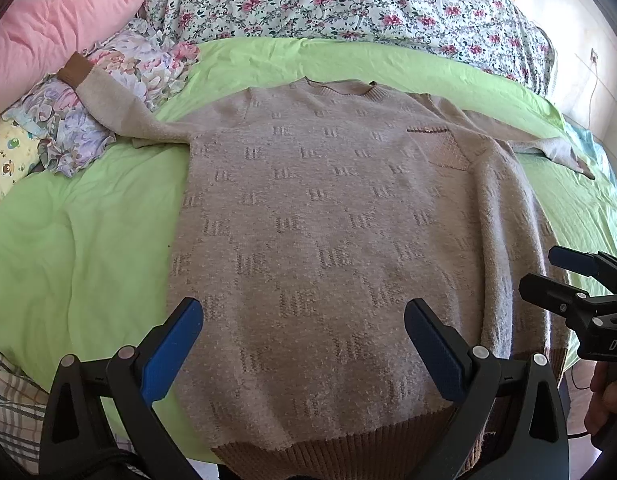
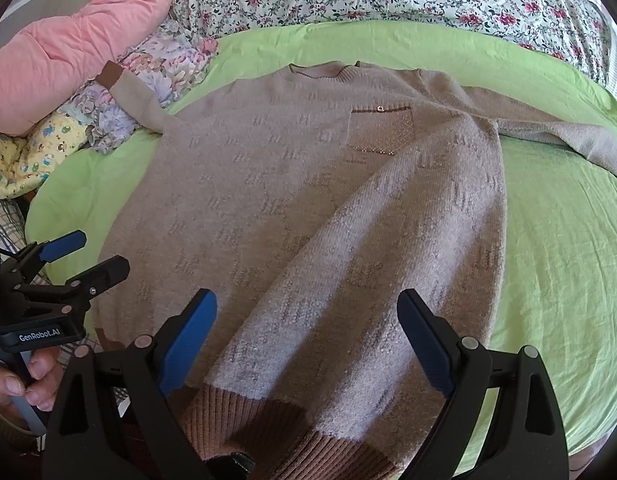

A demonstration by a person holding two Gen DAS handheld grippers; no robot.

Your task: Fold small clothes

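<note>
Beige knit sweater (image 1: 308,220), hem behind both wide-open, empty tongs (image 1: 304,356) (image 2: 308,344), right sleeve cuff out of frame.

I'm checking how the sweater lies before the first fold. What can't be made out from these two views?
- Sweater hem: in the left wrist view its bottom is cut off by the frame edge and partly covered by the left gripper.
- Right sleeve cuff: cut off by the right wrist view's edge.
- Pocket trim ornament: too small to identify.
- Sweater's underside: hidden against the green sheet.

Black grippers (image 1: 304,352), blue fingers (image 2: 188,344), silver screws
</note>
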